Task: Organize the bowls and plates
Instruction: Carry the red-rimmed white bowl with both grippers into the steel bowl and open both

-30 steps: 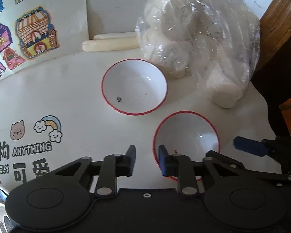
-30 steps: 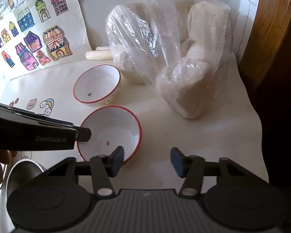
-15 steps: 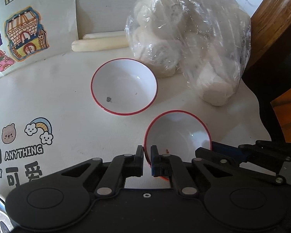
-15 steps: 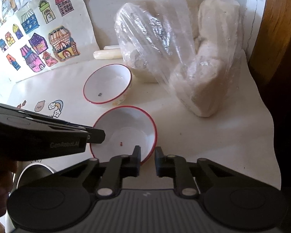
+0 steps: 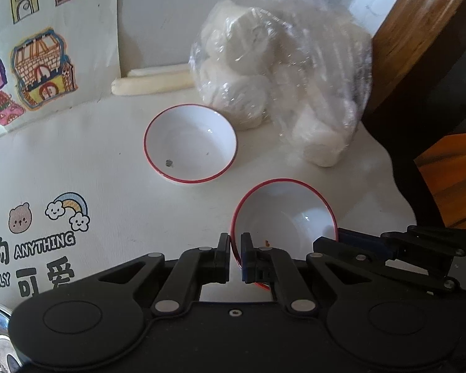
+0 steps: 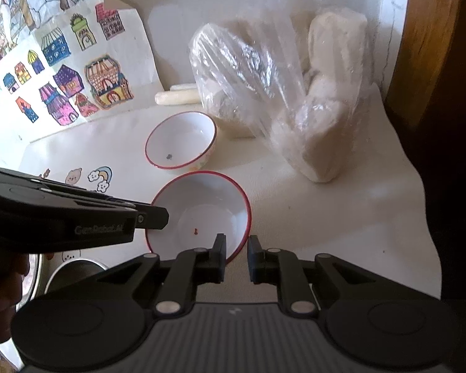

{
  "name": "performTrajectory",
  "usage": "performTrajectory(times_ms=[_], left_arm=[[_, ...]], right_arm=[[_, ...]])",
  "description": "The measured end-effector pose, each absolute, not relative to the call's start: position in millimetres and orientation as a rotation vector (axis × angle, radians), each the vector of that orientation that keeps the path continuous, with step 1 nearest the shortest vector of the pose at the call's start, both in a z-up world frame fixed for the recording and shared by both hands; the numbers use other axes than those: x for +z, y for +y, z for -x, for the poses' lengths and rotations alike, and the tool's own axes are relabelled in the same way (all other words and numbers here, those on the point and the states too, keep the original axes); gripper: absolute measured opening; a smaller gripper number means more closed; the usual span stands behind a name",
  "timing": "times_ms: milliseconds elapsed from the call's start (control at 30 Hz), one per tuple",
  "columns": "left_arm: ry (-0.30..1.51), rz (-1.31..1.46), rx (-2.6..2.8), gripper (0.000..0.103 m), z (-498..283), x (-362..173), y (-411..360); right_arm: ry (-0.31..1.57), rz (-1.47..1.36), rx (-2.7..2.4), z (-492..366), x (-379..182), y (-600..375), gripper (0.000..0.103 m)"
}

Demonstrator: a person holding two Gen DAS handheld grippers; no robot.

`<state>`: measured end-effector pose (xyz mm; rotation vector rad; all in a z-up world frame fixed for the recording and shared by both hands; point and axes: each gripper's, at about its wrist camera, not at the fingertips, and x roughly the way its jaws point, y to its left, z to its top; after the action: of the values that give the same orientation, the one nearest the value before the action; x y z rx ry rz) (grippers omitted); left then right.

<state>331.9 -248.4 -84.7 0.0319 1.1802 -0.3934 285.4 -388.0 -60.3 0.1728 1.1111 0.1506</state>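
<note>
both grippers pinch the near bowl lower centre: left gripper fingers clamped on its rim, right gripper too, probably to nest it in the far bowl.

The left wrist view looks forward and down along the left tongs from low and close above the white surface, facing the back wall. The near bowl sits right at its fingertips, the far bowl further ahead, the bag beyond to the right.

The right wrist view looks the same way along the right tongs, from a spot further right and a little higher. It takes in the near bowl, far bowl, bag and the house drawings.

Both views share both bowls, bag, drawings and stickers. Each view catches the other tongs at its edge.
</note>
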Motion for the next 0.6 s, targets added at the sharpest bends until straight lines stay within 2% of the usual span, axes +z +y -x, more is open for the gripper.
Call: performTrajectory(times_ms=[600], left_arm=[[1.175,-0.045,-0.473,0.006,-292.5,-68.5,-232.8]], right_arm=[[1.097,-0.183,0.115,-241.0,-32.8,-379.1,0.016]])
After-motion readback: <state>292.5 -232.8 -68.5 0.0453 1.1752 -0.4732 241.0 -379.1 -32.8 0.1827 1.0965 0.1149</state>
